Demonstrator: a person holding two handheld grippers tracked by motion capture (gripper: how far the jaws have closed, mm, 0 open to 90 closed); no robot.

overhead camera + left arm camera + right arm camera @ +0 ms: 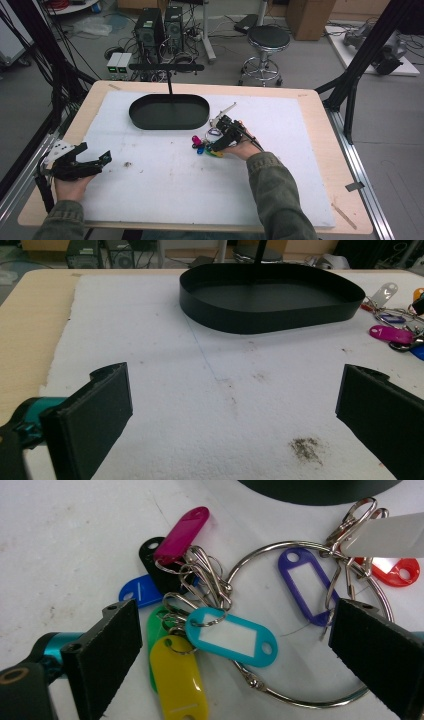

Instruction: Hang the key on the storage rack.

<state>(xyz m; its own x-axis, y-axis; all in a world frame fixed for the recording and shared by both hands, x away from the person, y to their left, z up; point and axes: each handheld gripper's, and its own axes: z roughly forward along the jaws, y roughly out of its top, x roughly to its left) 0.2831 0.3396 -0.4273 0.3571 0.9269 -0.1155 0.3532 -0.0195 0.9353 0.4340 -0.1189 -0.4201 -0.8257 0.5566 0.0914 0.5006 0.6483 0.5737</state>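
While the high view looks down on the bench (320, 105), the left hand-held gripper (102, 159) sits near its left edge and the right hand-held gripper (216, 146) hovers over a bunch of key tags (206, 149) just beside the black oval tray (169, 111). Left gripper view: jaws wide apart, holding nothing. Right gripper view: jaws wide apart around the big metal ring (300, 625), with its teal, yellow, purple, magenta and red tags.

Olive-green sleeves cover both forearms. The left gripper (92, 161) is black with a grey 3-cornered plate on top; its 2 flat black fingers (97, 412) join a teal body. The right gripper (216, 139) is black, cable trailing.
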